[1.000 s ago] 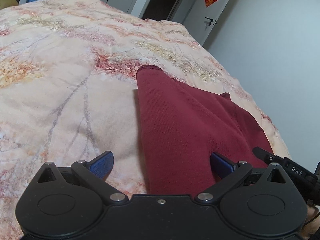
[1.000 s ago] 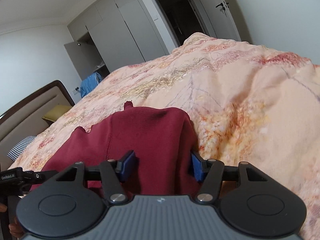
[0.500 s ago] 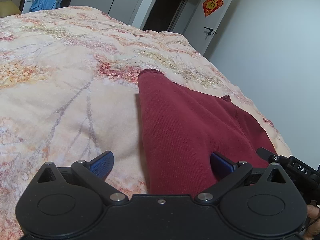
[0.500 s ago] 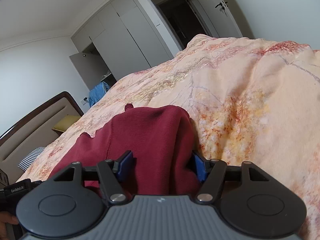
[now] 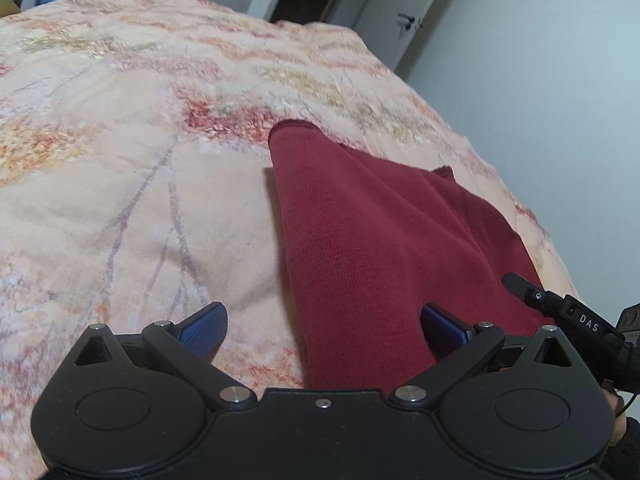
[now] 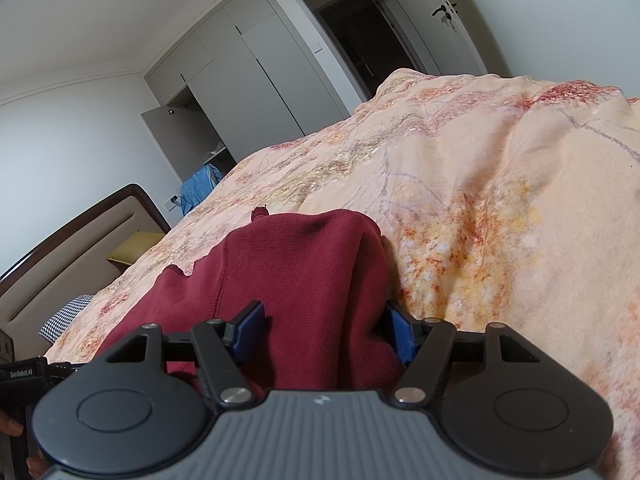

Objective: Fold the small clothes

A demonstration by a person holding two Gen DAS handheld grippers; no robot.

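Both claws gape, left (image 5: 323, 322) and right (image 6: 323, 330), seemingly gripless astride ribbed maroon knit (image 5: 360, 248).

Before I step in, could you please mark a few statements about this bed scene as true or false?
1. The dark red garment lies on the floral quilt. True.
2. The left tongs are clamped shut. False: they stand wide open, with one pad over the quilt and the other over the garment.
3. The doorway beyond the bed is dark. True.
4. A green cloth hangs by the wardrobe. False: the cloth there is blue.
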